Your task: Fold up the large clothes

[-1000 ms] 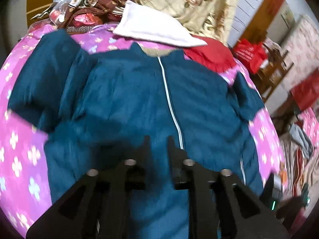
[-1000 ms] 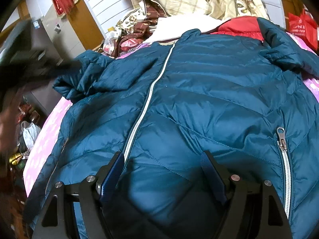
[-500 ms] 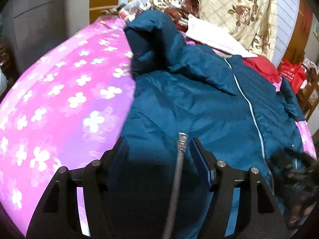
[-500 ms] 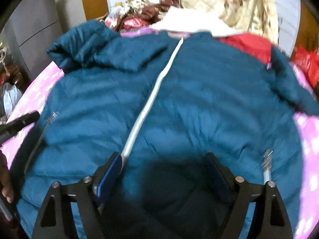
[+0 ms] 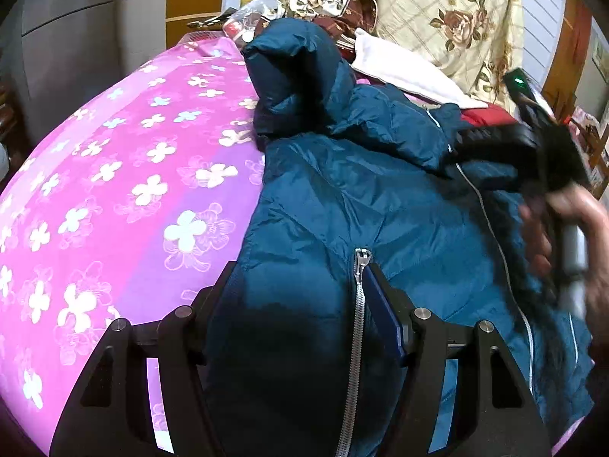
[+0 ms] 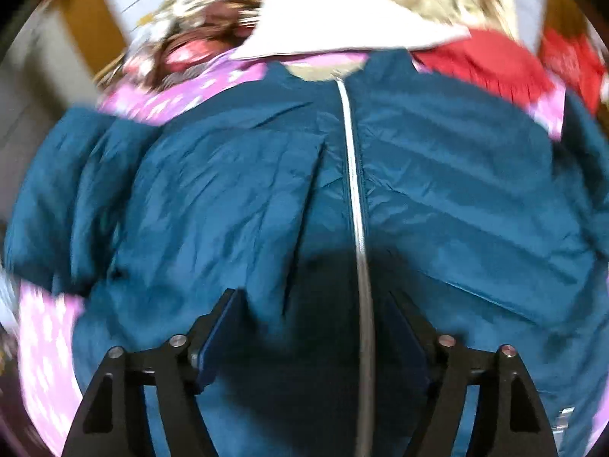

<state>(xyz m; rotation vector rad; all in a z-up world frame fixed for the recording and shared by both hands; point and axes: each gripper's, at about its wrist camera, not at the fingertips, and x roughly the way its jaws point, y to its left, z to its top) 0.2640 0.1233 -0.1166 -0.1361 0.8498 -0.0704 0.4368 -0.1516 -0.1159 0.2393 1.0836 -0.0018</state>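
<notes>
Jacket (image 5: 342,198): teal, quilted, front up on pink flowered bedspread (image 5: 114,190); silver front zipper (image 6: 354,175) closed, running from collar toward hem. One sleeve (image 5: 297,76) bunched and folded inward at shoulder, standing up above jacket body.

Left gripper (image 5: 298,285): above lower side panel of jacket, beside pocket zipper (image 5: 357,304); jaws spread wide, nothing between them, fabric beneath.

Right gripper (image 6: 316,316): above lower middle of jacket, front zipper passing between its fingers; jaws spread wide, gripping nothing. Right wrist view motion-blurred; contact with jacket cannot be told. Same gripper in left wrist view (image 5: 495,148), blurred, over jacket chest, with hand (image 5: 571,236) on its handle.

Beyond jacket collar: white cloth (image 5: 403,72), red garment (image 6: 483,64), floral quilt (image 5: 449,19).

Left of jacket: bare pink bedspread.
</notes>
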